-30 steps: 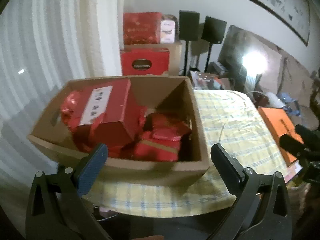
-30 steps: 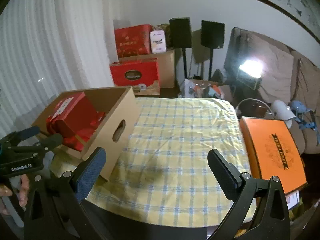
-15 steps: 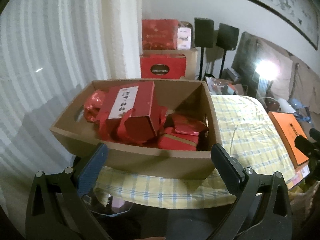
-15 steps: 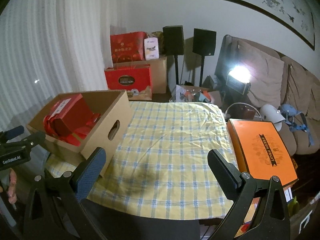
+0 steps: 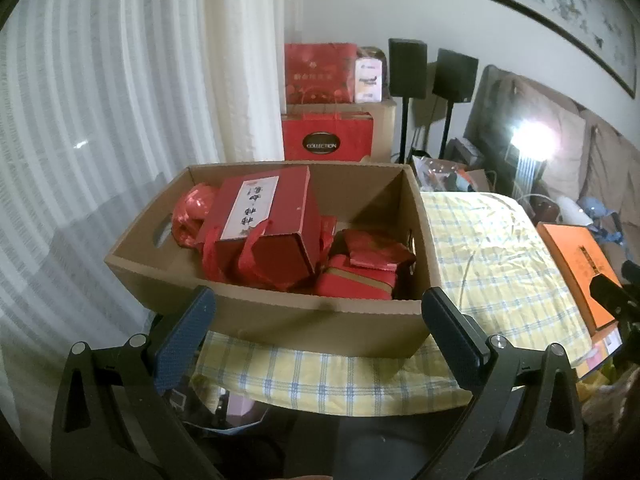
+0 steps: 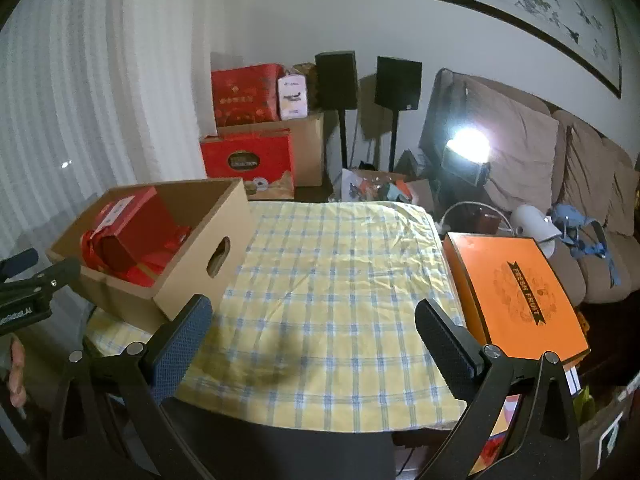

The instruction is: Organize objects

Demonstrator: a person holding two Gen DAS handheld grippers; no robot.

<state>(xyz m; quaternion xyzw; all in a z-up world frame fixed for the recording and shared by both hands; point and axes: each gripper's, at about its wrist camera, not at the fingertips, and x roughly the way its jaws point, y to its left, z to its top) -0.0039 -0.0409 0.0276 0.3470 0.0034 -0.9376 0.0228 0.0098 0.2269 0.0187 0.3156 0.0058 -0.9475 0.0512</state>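
An open cardboard box [image 5: 316,322] stands at the left end of a table with a yellow checked cloth [image 5: 492,252]. In it lie a red gift box with a white label [image 5: 268,224], a red bag [image 5: 192,212] and smaller red packets [image 5: 368,268]. My left gripper [image 5: 316,332] is open and empty, just short of the box's near wall. The box also shows in the right wrist view [image 6: 192,268]. My right gripper [image 6: 316,344] is open and empty above the cloth's [image 6: 340,272] near edge.
An orange flat box [image 6: 516,292] lies at the table's right end. Behind the table stand red gift boxes [image 6: 248,160], a cardboard carton, two black speakers [image 6: 336,80] on stands, a bright lamp [image 6: 468,148] and a sofa. White curtains hang at the left.
Both grippers have drawn back and risen from the table. The cardboard box now looks smaller and further off in both views. Both stay open and empty.
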